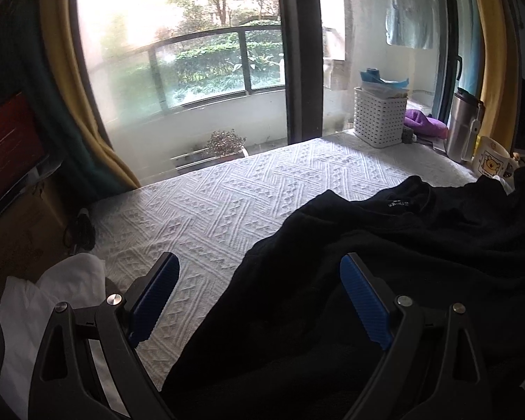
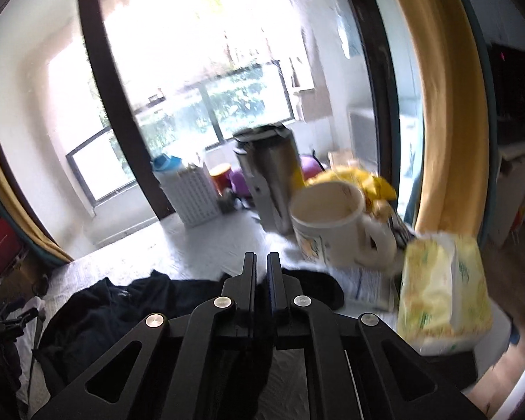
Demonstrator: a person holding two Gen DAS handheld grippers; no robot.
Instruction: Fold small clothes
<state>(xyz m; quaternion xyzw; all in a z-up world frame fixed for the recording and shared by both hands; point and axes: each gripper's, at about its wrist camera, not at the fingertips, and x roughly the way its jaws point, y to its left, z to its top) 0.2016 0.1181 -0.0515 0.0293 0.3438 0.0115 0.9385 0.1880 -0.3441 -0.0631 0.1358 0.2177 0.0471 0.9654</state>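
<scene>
A fold of the black garment (image 2: 98, 311) is pinched in the closed right gripper (image 2: 261, 269), the left gripper (image 1: 259, 301) is held wide apart and empty above it, and the cloth is spread over the white textured table cover (image 1: 220, 196), with a mug (image 2: 329, 224) beyond.

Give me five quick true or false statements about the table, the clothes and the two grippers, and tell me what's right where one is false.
1. The left gripper stands open. True.
2. The black garment is folded into a neat square. False: it lies rumpled and spread on the white textured cloth.
3. The right gripper stands wide open. False: its jaws are closed together.
4. A white perforated basket stands by the window. True.
5. The steel tumbler lies on its side. False: it stands upright beside the cartoon mug.
</scene>
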